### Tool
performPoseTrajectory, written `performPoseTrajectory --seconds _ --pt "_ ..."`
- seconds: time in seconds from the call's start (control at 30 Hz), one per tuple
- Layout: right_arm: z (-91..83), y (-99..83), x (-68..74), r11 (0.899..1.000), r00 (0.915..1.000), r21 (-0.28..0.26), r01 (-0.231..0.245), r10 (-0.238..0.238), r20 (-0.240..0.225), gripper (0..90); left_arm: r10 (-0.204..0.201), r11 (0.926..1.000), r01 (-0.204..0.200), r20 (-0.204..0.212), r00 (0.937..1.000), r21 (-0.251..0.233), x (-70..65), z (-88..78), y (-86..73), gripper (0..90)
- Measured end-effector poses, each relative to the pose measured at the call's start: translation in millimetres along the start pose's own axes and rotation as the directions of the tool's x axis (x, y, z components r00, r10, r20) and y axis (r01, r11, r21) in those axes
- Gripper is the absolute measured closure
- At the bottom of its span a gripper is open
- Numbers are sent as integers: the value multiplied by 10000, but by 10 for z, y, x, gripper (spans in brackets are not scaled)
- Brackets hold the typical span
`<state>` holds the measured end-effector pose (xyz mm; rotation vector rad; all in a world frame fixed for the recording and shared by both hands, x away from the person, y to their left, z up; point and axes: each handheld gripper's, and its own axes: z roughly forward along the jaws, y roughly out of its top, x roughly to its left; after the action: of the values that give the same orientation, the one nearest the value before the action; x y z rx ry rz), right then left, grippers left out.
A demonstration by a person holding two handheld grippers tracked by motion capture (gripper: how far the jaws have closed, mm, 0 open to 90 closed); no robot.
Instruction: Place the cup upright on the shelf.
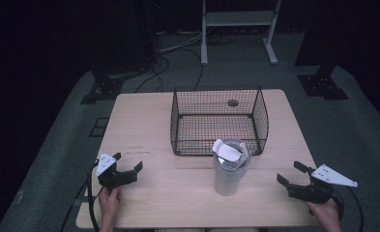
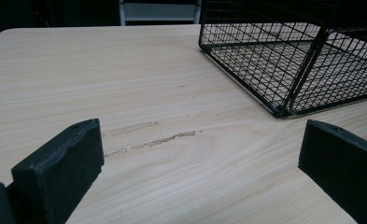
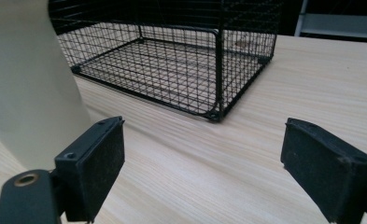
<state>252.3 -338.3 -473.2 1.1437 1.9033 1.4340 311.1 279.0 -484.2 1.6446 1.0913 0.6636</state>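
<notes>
A cream tumbler with a clear lid stands upright on the wooden table, just in front of a black wire basket. My left gripper rests open at the table's left front, held by a hand, with nothing between its fingers. At the right front my right gripper is open too, to the right of the tumbler and apart from it. In the right gripper view the tumbler rises at the left edge and the basket lies ahead. The left gripper view has the basket's corner at upper right.
The basket holds nothing that I can see. A round hole sits in the table behind it. Scuff marks streak the wood ahead of the left gripper. Beyond the table are a white metal frame, dark stands and floor cables.
</notes>
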Motion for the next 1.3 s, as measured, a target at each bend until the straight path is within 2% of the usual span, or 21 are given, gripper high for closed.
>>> performPoseTrajectory --seconds 0.23,0.5,0.8,0.93,1.3 --pt "-28 68 97 9997 9991 -171 150 -156 -388 128 8 10000 -8 14 10000 8 0 -2 0 0" --pt "11 141 229 9979 9945 -26 640 -640 -828 127 35 10000 -35 50 10000 3 -9 0 -2 0" --pt "53 203 372 9940 9830 37 1095 -1077 -1490 111 43 10000 -42 73 10000 -13 -11 -1 -3 0" --pt "64 221 417 9929 9795 30 1187 -1166 -1640 100 36 10000 -36 75 10000 -10 -10 -1 -3 0" --pt "126 252 566 9897 9636 115 1428 -1364 -2298 70 39 10000 -39 75 10000 -8 -10 0 -3 0"
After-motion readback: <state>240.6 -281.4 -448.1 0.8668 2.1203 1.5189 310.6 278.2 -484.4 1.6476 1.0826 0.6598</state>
